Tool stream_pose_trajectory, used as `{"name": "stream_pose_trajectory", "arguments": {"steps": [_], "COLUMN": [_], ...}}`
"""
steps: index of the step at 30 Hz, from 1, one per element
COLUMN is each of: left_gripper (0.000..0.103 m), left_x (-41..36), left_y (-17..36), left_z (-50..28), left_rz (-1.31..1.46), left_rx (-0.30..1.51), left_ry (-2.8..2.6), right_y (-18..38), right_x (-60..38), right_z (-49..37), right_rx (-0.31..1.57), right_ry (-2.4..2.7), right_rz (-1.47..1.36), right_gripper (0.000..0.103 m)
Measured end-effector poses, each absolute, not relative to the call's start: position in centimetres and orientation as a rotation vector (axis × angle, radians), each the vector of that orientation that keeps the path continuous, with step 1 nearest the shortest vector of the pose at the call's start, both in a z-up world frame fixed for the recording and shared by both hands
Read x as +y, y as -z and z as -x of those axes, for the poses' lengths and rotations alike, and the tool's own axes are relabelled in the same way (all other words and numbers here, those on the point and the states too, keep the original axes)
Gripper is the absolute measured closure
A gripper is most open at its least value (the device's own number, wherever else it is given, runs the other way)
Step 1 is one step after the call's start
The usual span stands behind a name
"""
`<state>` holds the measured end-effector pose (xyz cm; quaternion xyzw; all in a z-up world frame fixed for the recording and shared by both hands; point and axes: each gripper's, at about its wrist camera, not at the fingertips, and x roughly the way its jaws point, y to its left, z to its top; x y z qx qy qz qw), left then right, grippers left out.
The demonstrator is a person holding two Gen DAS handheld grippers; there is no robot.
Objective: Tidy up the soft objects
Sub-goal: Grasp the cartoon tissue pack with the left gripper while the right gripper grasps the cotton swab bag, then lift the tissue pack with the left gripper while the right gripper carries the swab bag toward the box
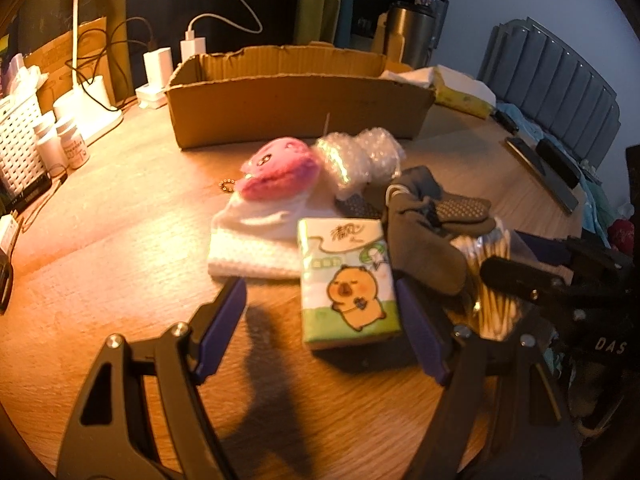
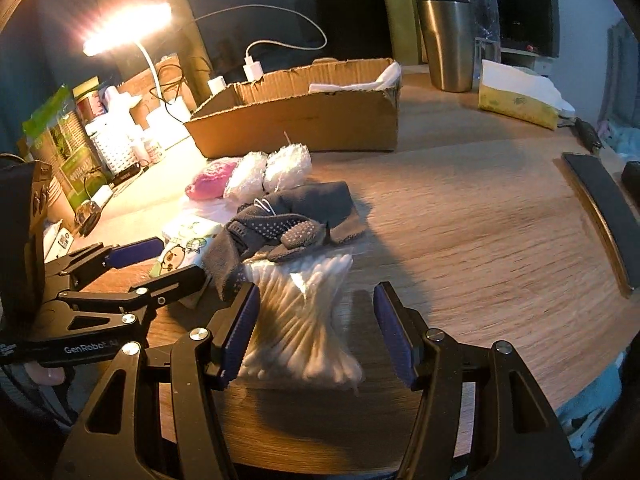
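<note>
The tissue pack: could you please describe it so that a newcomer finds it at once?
Start at the cardboard box on the wooden table. In front lies a soft pile; at its near edge is the tissue pack, alone in bearing a cartoon capybara.

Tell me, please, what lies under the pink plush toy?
The pink plush toy rests on a folded white knitted cloth on the table. Whatever the cloth covers cannot be seen.

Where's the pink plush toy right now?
In the left wrist view, the pink plush toy sits mid-table on the white knit cloth, beside the bubble wrap, before the cardboard box.
</note>
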<state>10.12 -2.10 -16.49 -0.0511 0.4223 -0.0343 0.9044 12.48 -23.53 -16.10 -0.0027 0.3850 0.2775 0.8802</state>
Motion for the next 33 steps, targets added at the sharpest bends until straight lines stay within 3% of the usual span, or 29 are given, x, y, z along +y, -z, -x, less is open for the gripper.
{"name": "stream_pose_trajectory", "arguments": {"steps": [5,7,8,11,16,33], "left_gripper": [0.028,0.041,0.046,0.055,0.055,0.055], "left_x": [-2.0,-2.0,-2.1,-2.3,-2.2,-1.5], "left_y": [16.5,16.5,16.6,16.7,16.6,13.1], "left_z": [-10.0,-9.9,-9.9,-9.9,-9.6,-8.2], "left_rz": [0.1,0.101,0.098,0.086,0.091,0.088], "left_rx": [0.872,0.869,0.871,0.881,0.87,0.768], "left_ry": [0.075,0.089,0.098,0.114,0.129,0.148], "right_y": [16.8,16.8,16.8,16.7,15.9,12.3], "right_x": [-22.6,-22.2,-22.1,-22.2,-22.4,-24.5], "right_z": [-12.6,-12.4,-12.4,-12.4,-12.1,-11.8], "right_rx": [0.828,0.822,0.824,0.825,0.801,0.705], "right_ry": [-0.609,-0.617,-0.624,-0.636,-0.626,-0.555], "right_rz": [0.018,0.027,0.024,0.019,0.046,0.077], "right_gripper": [0.041,0.043,0.049,0.055,0.06,0.06]}}
